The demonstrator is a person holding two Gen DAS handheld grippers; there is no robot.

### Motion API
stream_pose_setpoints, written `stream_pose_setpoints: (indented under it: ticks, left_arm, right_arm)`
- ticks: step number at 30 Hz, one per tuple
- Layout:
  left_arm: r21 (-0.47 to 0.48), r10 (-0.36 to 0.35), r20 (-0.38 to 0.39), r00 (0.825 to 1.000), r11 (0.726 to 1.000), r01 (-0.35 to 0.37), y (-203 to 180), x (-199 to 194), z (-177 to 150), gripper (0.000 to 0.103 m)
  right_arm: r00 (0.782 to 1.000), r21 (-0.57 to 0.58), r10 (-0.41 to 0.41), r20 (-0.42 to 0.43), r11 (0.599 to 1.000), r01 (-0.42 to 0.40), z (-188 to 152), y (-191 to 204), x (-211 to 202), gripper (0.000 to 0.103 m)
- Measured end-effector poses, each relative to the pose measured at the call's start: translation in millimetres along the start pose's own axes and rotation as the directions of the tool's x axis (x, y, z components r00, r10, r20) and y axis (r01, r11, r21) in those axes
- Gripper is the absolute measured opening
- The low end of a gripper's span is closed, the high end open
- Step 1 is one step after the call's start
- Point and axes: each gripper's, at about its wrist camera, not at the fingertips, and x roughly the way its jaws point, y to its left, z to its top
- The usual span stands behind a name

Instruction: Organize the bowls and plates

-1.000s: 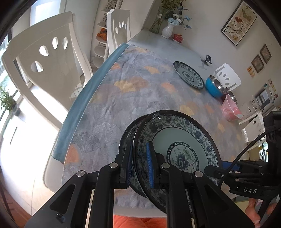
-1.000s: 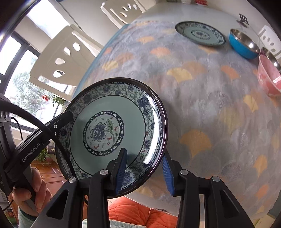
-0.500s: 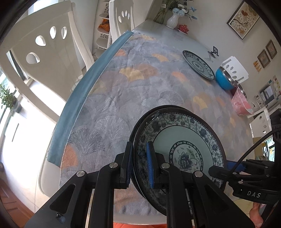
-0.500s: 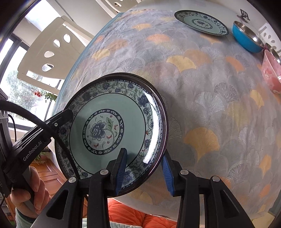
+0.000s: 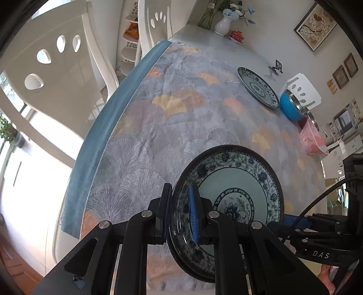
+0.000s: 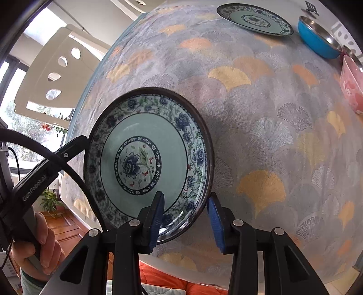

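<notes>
A blue-and-green floral plate (image 5: 236, 188) (image 6: 145, 145) hangs tilted low over the near end of the table, held from two sides. My left gripper (image 5: 180, 192) is shut on its left rim, one pad inside the plate and one behind it. My right gripper (image 6: 185, 197) is shut on the near rim, with its jaws spanning the plate's deep wall. A second matching plate (image 5: 257, 87) (image 6: 254, 19) lies flat at the far right of the table. Beside it are a blue bowl (image 5: 291, 106) (image 6: 317, 40) and a pink bowl (image 5: 312, 140) (image 6: 350, 90).
The table wears a grey cloth (image 6: 261, 127) with fan patterns. White chairs (image 5: 52, 74) stand along its left side. A white vase (image 5: 223, 25) with flowers sits at the far end. A hand (image 6: 43, 245) grips the left tool's handle.
Both grippers have sunk toward the table with the plate still between them. The cloth looks nearer, and the plate stays put relative to both.
</notes>
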Motion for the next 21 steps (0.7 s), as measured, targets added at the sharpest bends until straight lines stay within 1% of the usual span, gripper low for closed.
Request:
stream_pose_setpoints:
  ticks: [3,9,14,18,21]
  left_arm:
    - [0.018,-0.005,0.011,1.0,1.0,0.005,-2,-6,11,0.012]
    - [0.057,-0.025,0.032,0.999,0.998,0.023,-10,-11,38,0.012]
    - [0.089,-0.074,0.04,0.996,0.994,0.071,-25,-9,62,0.012]
    - [0.146,-0.103,0.05,0.993,0.985,0.094,-41,-10,85,0.012]
    - [0.185,-0.123,0.061,0.991,0.977,0.11,-53,-11,103,0.012]
  right_arm:
    - [1.0,0.028,0.019,-0.001,0.999,-0.019,5,-5,-3,0.039]
    - [0.999,0.035,0.027,0.021,0.999,-0.028,10,-4,-20,0.039]
    - [0.996,0.042,0.026,0.08,0.999,-0.03,23,-2,-40,0.039]
    - [0.99,0.055,0.028,0.136,0.998,-0.036,36,-5,-56,0.039]
    - [0.983,0.087,0.033,0.181,0.995,-0.05,50,-14,-69,0.039]
